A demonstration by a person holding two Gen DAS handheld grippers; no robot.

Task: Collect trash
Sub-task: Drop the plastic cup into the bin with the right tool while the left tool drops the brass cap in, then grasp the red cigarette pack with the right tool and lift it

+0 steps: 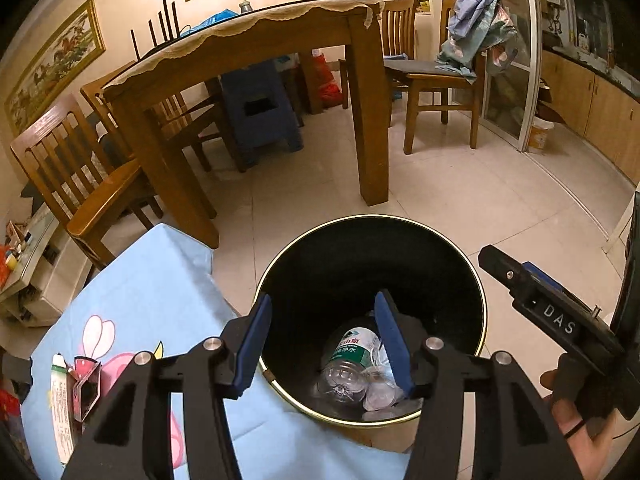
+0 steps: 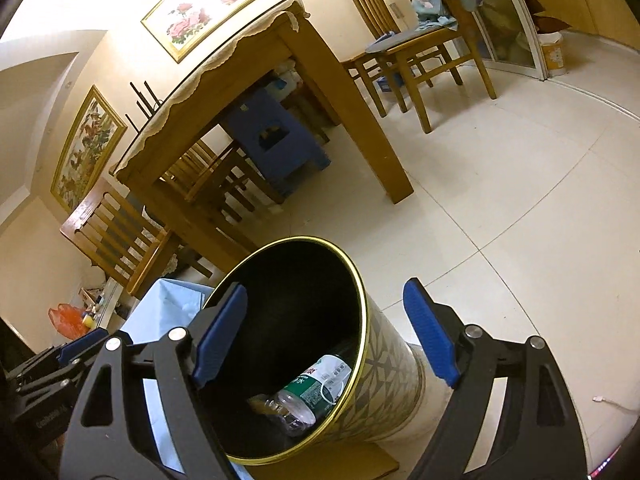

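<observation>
Over a black, gold-rimmed waste bin [image 1: 452,256] on a pale tiled floor [image 1: 460,200]: two hand-held grippers, both poised above the open mouth. Left gripper [image 1: 322,344] with jaws parted about halfway, blue pads [image 1: 252,344] clear of everything, nothing between them. Right gripper [image 2: 326,332] spread wide, one blue pad over the bin's dark interior, the other outside the rim above the patterned outer wall [image 2: 392,364]; likewise holding nothing.

At the bottom of the bin: a crushed clear plastic bottle [image 1: 348,360] with a green-and-white label, lying on its side, beside other crumpled clear plastic [image 1: 380,394] too jumbled to identify.

Just left of the bin, touching or nearly touching its rim: a low surface under a light blue cartoon-print cloth [image 1: 152,296]. Near the cloth's left edge, a small opened carton [image 1: 86,388] and a white tube or wrapper [image 1: 60,400] lying alongside it, not yet collected.

At the right edge of the left wrist view: the body of the right gripper, marked "DAS", gripped by a hand [image 1: 576,412] with a dark band on one finger.

Beyond: a wooden dining table [image 1: 240,56] with lace-edged cover, wooden chairs [image 1: 80,184], a blue plastic stool [image 1: 260,116] beneath the table, clothes [image 1: 476,28] draped over a far chair.
</observation>
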